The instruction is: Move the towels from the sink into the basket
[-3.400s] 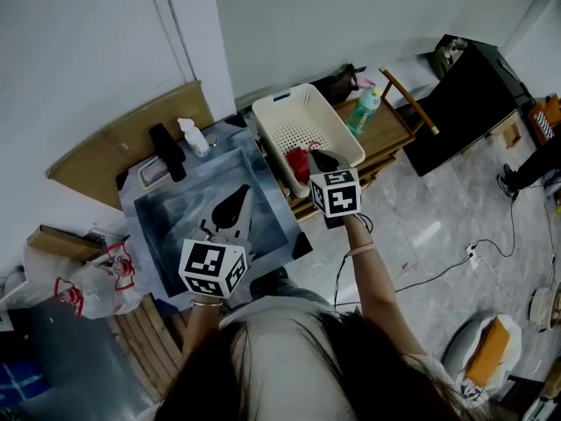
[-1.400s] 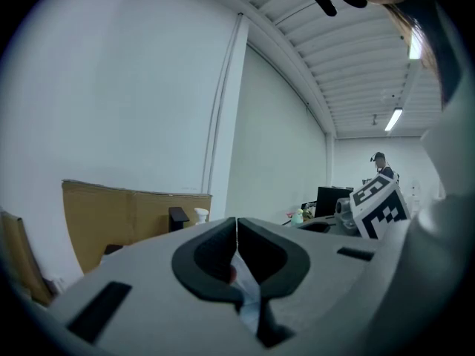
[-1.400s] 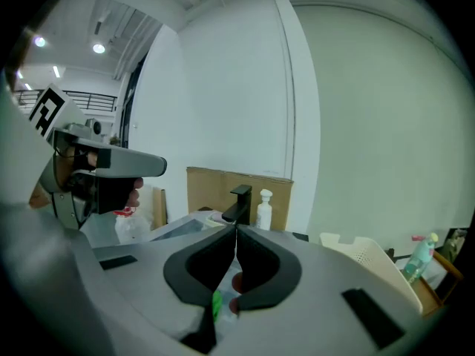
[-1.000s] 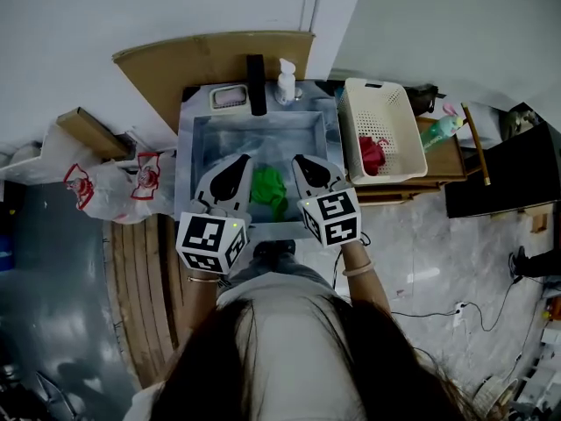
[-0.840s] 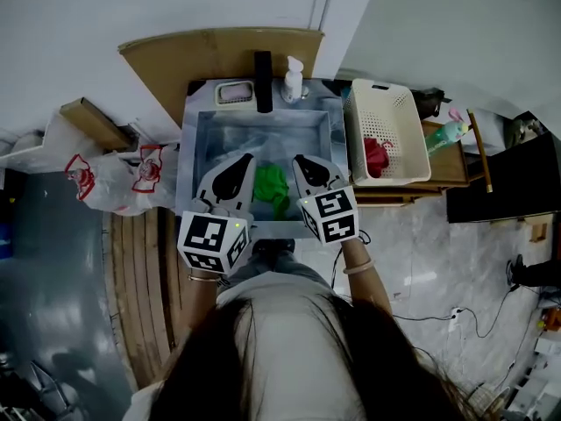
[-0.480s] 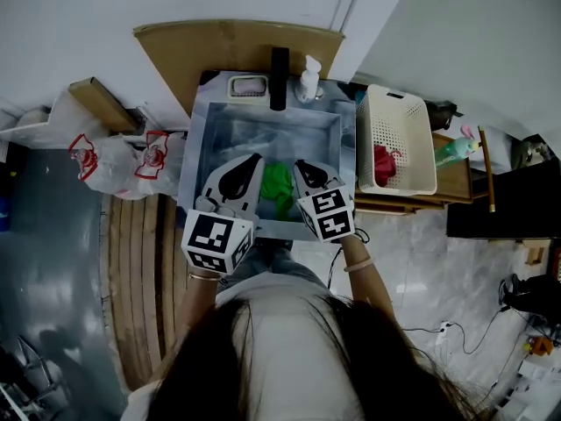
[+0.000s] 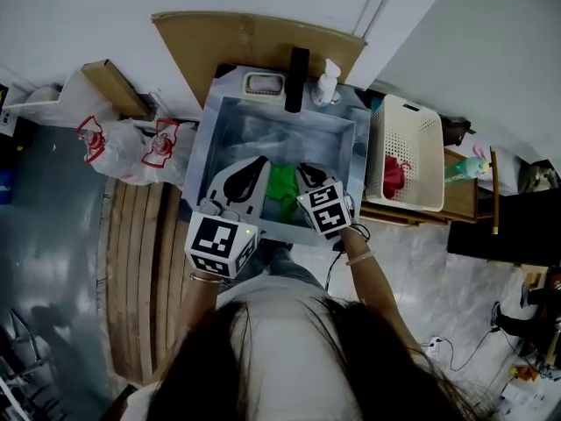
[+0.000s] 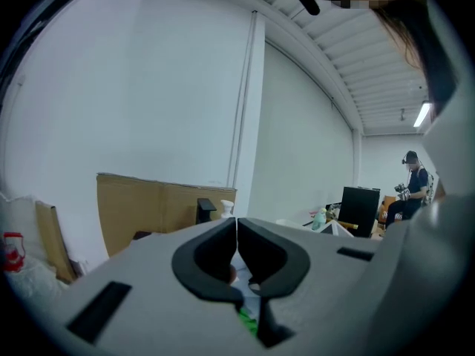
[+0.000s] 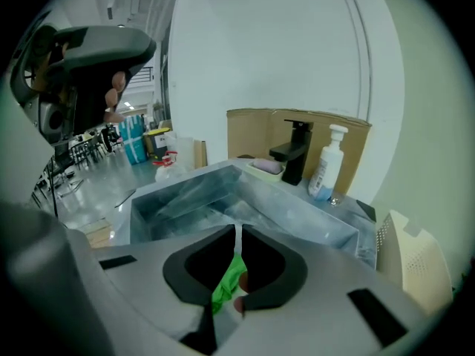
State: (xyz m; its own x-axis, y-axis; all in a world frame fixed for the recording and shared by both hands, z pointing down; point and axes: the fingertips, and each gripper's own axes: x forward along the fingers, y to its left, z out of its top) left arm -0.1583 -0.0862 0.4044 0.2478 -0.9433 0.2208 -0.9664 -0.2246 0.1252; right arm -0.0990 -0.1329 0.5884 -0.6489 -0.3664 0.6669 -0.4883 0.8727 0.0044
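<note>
Presently the crumpled green cloth towel [image 7: 282, 191] lies at the near end of the rectangular grey metal sink [image 7: 254, 134], directly between the two claws in the head view.

- **Right gripper [image 7: 301, 170]:** tilted downward, with jaws closed tip to tip and nothing clamped. The towel shows through the opening behind the tips, below and just ahead.
- **Left gripper [image 7: 259, 162]:** held nearly level, with jaws likewise together and empty. In its own view the towel is only a green sliver beneath.

The towel's long axis runs from the sink's near wall toward the tap, roughly along the right gripper's aim. The right gripper is judged the nearer. It is also on the side of the white perforated plastic basket [image 7: 416, 139], which stands just right of the sink and already holds a red cloth towel [image 7: 394, 175].

Against the earliest frame, the right gripper has left the basket and come down over the sink. Its jaws must part before any grasp.
</note>
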